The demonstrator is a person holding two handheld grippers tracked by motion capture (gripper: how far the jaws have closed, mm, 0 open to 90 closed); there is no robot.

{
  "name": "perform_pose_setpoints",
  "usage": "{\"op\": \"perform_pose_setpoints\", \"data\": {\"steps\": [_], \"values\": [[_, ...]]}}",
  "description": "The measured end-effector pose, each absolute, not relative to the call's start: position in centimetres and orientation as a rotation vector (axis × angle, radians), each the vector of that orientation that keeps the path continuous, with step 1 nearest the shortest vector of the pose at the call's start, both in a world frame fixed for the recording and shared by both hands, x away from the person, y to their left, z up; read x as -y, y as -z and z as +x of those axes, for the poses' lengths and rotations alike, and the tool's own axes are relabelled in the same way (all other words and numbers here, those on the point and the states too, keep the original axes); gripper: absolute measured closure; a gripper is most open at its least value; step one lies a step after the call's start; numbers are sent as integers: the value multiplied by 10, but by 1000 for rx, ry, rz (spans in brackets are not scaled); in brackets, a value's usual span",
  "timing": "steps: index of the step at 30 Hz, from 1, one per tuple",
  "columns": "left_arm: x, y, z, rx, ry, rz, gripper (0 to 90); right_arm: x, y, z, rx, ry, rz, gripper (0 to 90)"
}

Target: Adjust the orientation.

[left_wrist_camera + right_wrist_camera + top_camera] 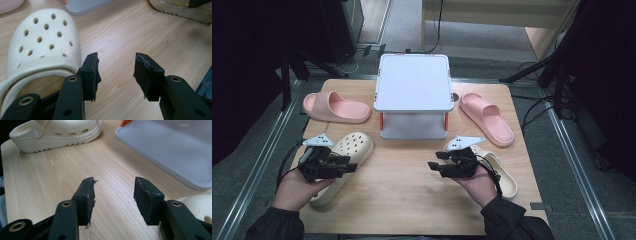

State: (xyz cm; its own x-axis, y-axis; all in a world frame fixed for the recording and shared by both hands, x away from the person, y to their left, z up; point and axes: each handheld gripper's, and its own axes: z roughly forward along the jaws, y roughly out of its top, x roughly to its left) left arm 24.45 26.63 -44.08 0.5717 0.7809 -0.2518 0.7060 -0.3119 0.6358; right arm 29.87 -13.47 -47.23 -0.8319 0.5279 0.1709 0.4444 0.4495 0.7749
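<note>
While the left gripper (343, 164) hovers over it, the cream clog (343, 159) on the left side of the wooden table (412, 190) lies flat with its holed toe pointing away from the person, toward the pink slide. In the left gripper view this clog (42, 47) sits just beside the left jaw, and the jaws stand spread apart with only bare table wood between them, so nothing is pinched (the pads look rough and worn). The left hand (297, 187) holds the tool from below the clog's heel end. On the other side, the right gripper (435, 165) points toward the middle of the table, and its jaws are also spread with nothing between them, as the right gripper view shows. The second cream clog (502, 175) lies under the right hand (477, 185), partly covered by it. Behind both clogs, in the middle of the far table half, stands a small white shelf (413, 82) with orange parts at its legs. One pink slide (334, 107) lies to the left of this shelf and the other pink slide (487, 118) lies to the right of it, both well apart from the grippers.
</note>
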Motion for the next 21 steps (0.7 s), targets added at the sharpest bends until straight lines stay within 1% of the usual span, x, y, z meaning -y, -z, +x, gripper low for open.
{"op": "perform_pose_setpoints", "data": {"steps": [13,16,18,21], "values": [[-283,450,233,-1293,-176,2059,529,122,471,305,-2616,-1373,828,513],[-290,457,236,-1329,-172,2016,520,120,471,306,-2620,-1372,825,513],[-291,463,239,-1349,-158,1995,523,119,471,306,-2623,-1372,825,513],[-287,470,245,-1366,-153,2020,556,119,471,306,-2626,-1364,821,513]]}}
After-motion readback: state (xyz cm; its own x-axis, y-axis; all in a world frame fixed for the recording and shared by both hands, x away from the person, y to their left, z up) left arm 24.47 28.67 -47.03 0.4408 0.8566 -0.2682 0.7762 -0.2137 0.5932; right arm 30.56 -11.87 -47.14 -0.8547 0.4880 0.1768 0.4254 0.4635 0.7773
